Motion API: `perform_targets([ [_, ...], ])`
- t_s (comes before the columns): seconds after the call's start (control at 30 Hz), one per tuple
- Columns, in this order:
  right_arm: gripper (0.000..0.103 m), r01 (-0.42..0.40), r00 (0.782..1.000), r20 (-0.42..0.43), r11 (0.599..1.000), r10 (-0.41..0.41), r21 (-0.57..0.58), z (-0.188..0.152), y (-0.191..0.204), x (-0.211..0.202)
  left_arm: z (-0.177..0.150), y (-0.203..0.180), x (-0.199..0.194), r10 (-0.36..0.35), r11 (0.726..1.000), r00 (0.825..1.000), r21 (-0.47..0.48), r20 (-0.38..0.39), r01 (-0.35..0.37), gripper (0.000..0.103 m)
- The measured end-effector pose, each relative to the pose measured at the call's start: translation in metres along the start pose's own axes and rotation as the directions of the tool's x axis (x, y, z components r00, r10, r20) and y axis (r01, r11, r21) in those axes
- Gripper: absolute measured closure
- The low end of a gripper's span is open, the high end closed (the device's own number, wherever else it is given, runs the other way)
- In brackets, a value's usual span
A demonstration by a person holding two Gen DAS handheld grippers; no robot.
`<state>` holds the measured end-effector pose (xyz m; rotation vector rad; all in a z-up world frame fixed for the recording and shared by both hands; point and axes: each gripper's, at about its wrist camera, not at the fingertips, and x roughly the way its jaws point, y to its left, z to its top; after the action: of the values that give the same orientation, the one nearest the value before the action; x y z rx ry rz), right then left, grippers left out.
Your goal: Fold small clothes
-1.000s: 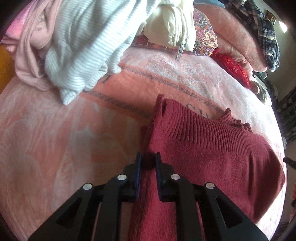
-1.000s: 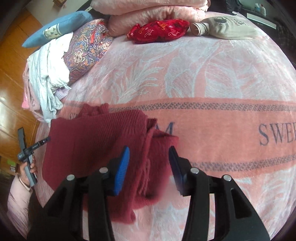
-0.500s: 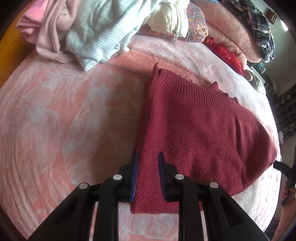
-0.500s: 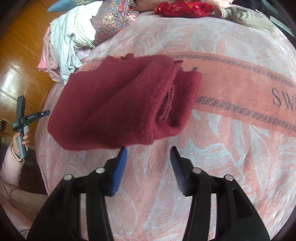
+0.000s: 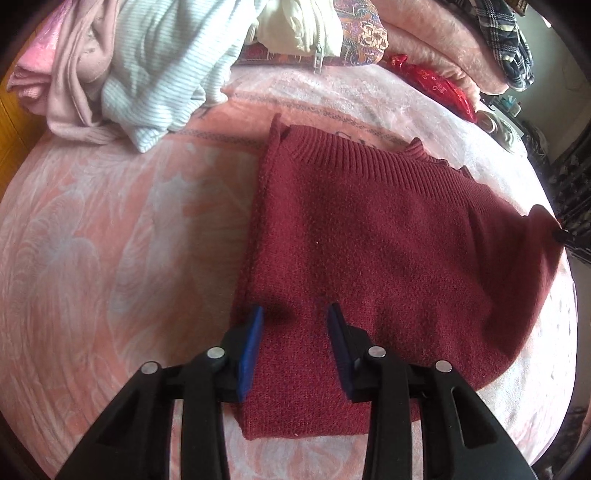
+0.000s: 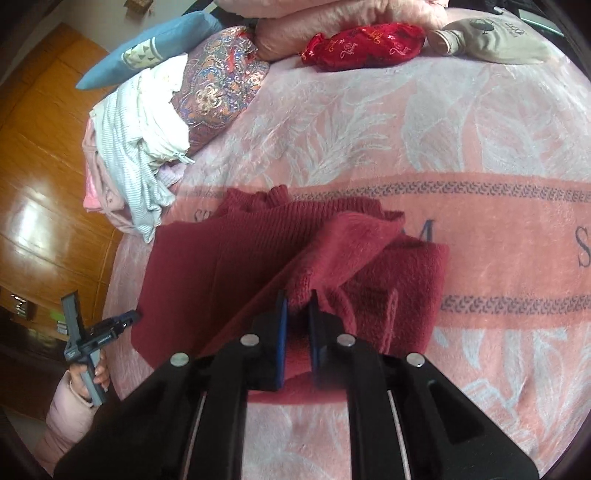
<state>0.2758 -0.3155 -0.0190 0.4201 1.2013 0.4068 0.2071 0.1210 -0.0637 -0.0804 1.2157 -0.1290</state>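
A dark red knitted sweater point(image 5: 376, 236) lies folded on the pink blanket point(image 5: 110, 258). My left gripper point(image 5: 295, 314) is open over the sweater's near left edge, its jaws apart and holding nothing. In the right wrist view my right gripper point(image 6: 297, 302) is shut on a fold of the sweater point(image 6: 332, 254) and lifts it off the rest of the garment. The left gripper also shows there point(image 6: 133, 314), at the sweater's far left side.
A pile of clothes point(image 5: 147, 62) lies at the blanket's far left, with a white zipped garment point(image 5: 303, 29) and patterned pillow point(image 6: 221, 85) beside it. A red pouch point(image 6: 362, 44) and pink bedding point(image 6: 332, 14) lie at the back.
My left gripper has let go of the sweater's edge and opened. My right gripper has moved in and closed on a fold of the sweater, lifting it.
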Motion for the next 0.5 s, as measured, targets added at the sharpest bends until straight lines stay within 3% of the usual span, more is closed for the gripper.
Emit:
perform_targets([
  [0.1, 0.081, 0.071, 0.995, -0.067, 0.997, -0.071, 0.005, 0.007, -0.004, 0.026, 0.0, -0.003, 0.004, -0.002, 1.0, 1.0, 0.01, -0.007, 0.003, 0.064],
  [0.13, 0.071, 0.086, 0.992, -0.093, 0.996, -0.086, 0.004, 0.006, -0.007, 0.031, 0.0, -0.003, 0.004, -0.004, 1.0, 1.0, 0.014, -0.01, 0.004, 0.063],
  [0.23, 0.07, 0.071, 0.994, -0.084, 0.997, -0.072, -0.013, -0.002, -0.011, 0.021, -0.002, -0.004, 0.004, -0.012, 1.0, 1.0, 0.024, -0.012, 0.012, 0.061],
  [0.33, 0.05, 0.076, 0.996, -0.056, 0.997, -0.076, -0.01, -0.009, -0.015, -0.004, -0.004, -0.002, 0.003, -0.02, 1.0, 1.0, 0.021, -0.014, 0.02, 0.061],
  [0.43, 0.05, 0.092, 0.995, -0.024, 0.995, -0.093, -0.035, -0.017, -0.022, -0.029, -0.005, 0.001, 0.001, -0.027, 1.0, 1.0, 0.004, -0.016, 0.027, 0.061],
  [0.5, 0.05, 0.047, 0.998, -0.029, 0.997, -0.049, -0.057, -0.024, -0.025, -0.039, -0.005, 0.002, 0.0, -0.031, 1.0, 0.999, -0.004, -0.018, 0.031, 0.06],
])
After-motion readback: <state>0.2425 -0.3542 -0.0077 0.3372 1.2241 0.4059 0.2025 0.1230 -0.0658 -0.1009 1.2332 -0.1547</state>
